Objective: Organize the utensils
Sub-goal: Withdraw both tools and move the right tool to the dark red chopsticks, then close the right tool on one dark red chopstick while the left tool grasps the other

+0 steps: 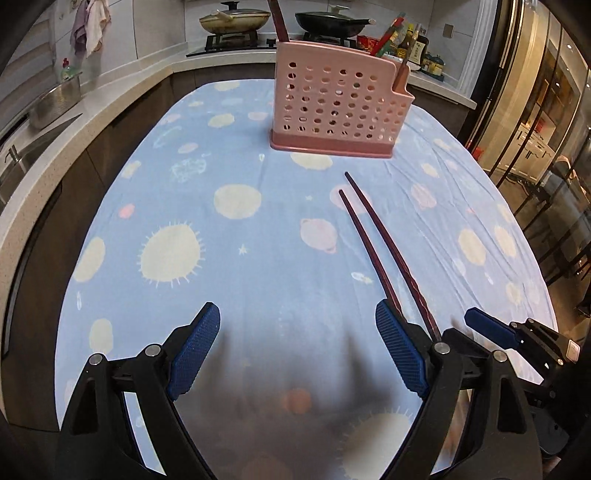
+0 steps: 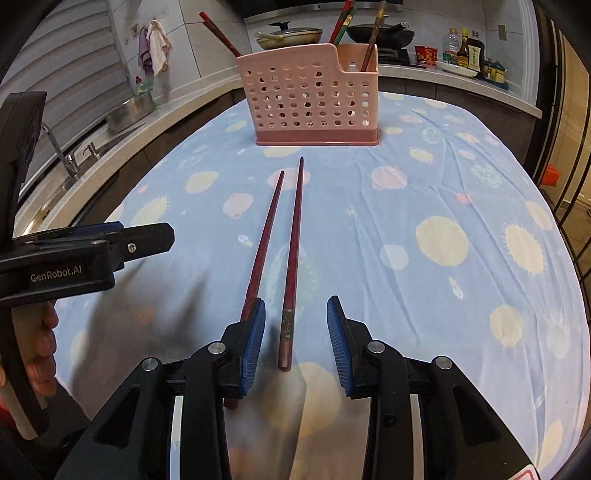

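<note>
Two dark red chopsticks (image 2: 291,236) lie side by side on the blue tablecloth, pointing at the pink perforated utensil holder (image 2: 314,99). My right gripper (image 2: 295,332) is open, low over their near ends; one chopstick end lies between its blue pads, the other passes under the left pad (image 2: 253,343). The chopsticks (image 1: 373,236) and holder (image 1: 332,107) also show in the left wrist view. My left gripper (image 1: 295,336) is open and empty, to the left of the chopsticks. The holder has several chopsticks standing in it.
The table with its blue planet-print cloth (image 2: 443,206) fills both views. A counter with a sink and metal bowl (image 2: 129,110) runs along the left. A stove with pans (image 1: 236,18) and bottles (image 2: 469,51) stands behind the holder.
</note>
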Available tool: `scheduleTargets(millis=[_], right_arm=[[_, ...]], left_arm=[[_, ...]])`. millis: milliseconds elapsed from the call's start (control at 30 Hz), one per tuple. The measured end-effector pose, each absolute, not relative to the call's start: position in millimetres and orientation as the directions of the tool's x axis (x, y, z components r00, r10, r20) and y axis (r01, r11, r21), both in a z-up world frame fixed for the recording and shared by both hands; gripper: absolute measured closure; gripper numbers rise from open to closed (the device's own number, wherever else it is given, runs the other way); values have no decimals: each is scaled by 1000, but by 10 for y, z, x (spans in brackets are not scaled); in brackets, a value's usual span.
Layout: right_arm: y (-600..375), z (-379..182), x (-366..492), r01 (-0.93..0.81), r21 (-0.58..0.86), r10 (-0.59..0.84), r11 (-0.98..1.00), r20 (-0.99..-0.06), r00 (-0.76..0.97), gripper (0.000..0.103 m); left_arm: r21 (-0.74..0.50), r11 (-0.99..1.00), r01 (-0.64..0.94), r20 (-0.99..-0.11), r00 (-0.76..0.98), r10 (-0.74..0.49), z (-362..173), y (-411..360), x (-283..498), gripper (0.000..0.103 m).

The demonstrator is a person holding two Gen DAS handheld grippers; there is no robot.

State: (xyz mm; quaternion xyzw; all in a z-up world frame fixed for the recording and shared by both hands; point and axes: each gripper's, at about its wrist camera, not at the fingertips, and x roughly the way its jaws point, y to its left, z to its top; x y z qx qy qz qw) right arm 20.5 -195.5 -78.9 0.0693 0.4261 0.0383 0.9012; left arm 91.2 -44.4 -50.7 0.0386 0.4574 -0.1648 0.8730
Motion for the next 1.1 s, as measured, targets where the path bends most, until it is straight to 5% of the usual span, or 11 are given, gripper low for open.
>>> scheduleTargets(millis=[200,500,1100], right_arm=[[-1870,-859,190,-26,152,136,988,-772,621,75],[-1898,-952,171,-12,133,113,991,-780,616,96],[-2344,-956,-204,110,170,64,979,-776,627,96]], left_arm=[[-84,941,327,-826,506,-249,-580,-441,819,20],[-95,937,337,-837,482,-258,-635,-459,714,17],[-111,884,454,-846,424,-324,-752,-950,406,17]])
